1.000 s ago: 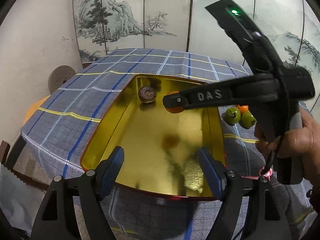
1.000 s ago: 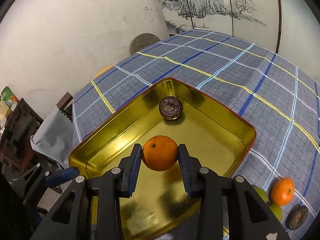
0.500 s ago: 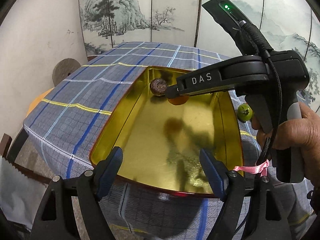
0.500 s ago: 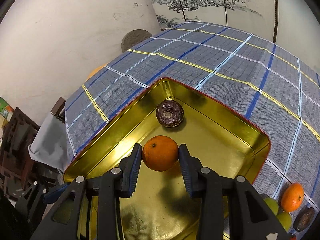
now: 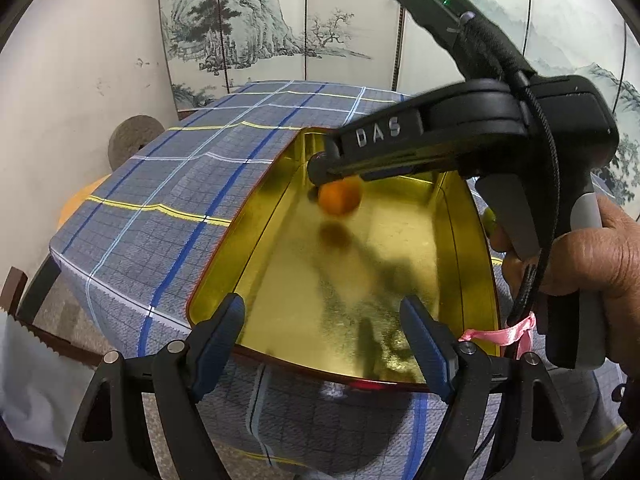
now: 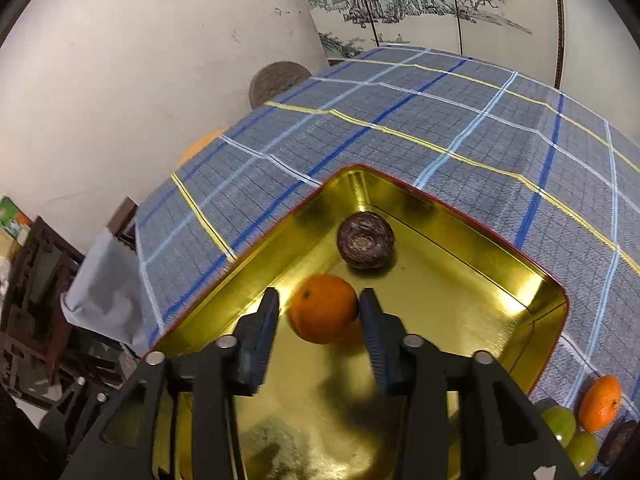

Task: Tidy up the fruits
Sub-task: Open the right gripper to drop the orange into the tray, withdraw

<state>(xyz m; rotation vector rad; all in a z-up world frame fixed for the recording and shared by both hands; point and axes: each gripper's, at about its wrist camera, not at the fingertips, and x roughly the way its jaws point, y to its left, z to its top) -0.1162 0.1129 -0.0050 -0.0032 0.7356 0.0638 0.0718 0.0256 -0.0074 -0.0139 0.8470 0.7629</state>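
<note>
A gold tray (image 6: 532,280) with a red rim lies on the plaid tablecloth. A dark purple fruit (image 6: 365,240) rests in its far corner. An orange (image 6: 322,307) hangs blurred just past the fingertips of my right gripper (image 6: 319,312), whose jaws stand apart with a gap at the left pad. In the left wrist view the orange (image 5: 339,198) is in the air below the right gripper above the tray (image 5: 224,256). My left gripper (image 5: 323,340) is open and empty at the tray's near edge.
On the cloth right of the tray lie another orange (image 6: 600,402), two green fruits (image 6: 560,424) and a dark fruit (image 6: 618,442). A painted folding screen (image 5: 280,20) stands behind the table. A round stone (image 5: 134,140) and furniture sit at the left.
My right gripper has moved deeper over the tray and its jaws have spread. The orange, clamped before, now sits loose and blurred below the fingertips. The left gripper has stayed open.
</note>
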